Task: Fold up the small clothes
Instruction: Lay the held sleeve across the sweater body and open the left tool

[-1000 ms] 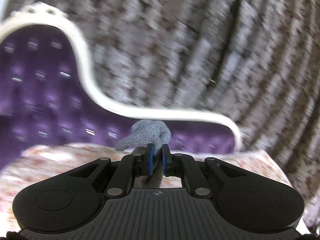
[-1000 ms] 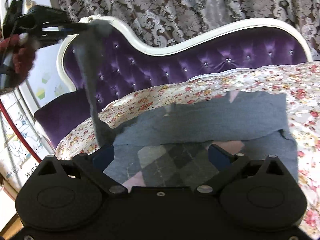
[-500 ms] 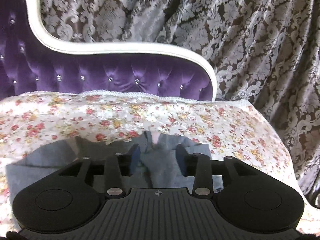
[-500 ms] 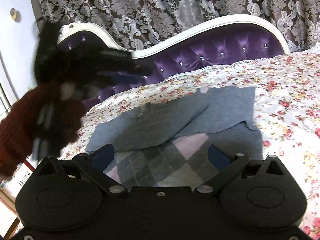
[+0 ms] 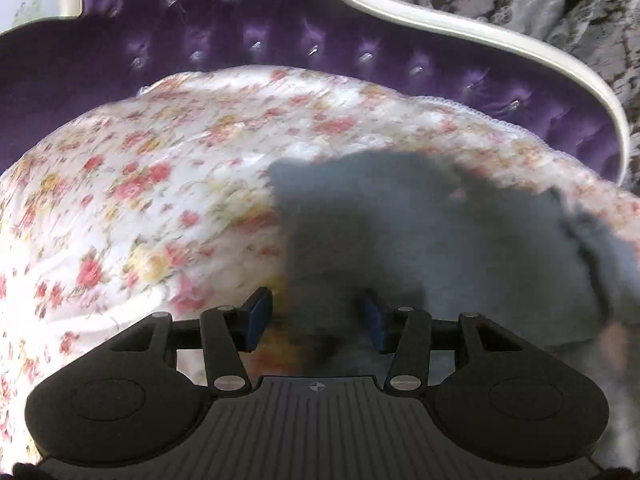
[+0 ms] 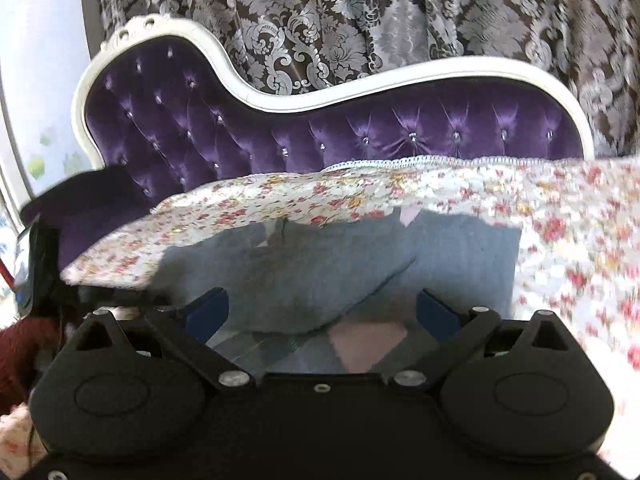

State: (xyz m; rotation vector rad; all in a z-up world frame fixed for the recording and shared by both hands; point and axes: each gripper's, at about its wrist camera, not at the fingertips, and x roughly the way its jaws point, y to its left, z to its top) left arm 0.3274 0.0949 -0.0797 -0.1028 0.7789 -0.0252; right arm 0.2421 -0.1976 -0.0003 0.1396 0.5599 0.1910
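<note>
A small grey sweater [image 6: 460, 256] with a pink and grey diamond pattern [image 6: 368, 344] lies on the floral cover [image 6: 580, 240]. One grey sleeve [image 6: 304, 272] lies folded across its body. My right gripper [image 6: 320, 312] is open and empty just above the sweater's near part. In the left wrist view the sweater [image 5: 440, 232] is a blurred grey patch to the right. My left gripper [image 5: 316, 316] is open and empty over the sweater's left edge.
The floral cover [image 5: 140, 200] lies over a purple tufted sofa [image 6: 400, 136] with a white curved frame. A patterned grey curtain [image 6: 360, 12] hangs behind. The person's dark red sleeve [image 6: 16, 356] shows at the left edge of the right wrist view.
My left gripper held the grey sleeve up, then opened and let it drop across the sweater. It has since swung left and down over the sweater's left edge. The right gripper stayed open.
</note>
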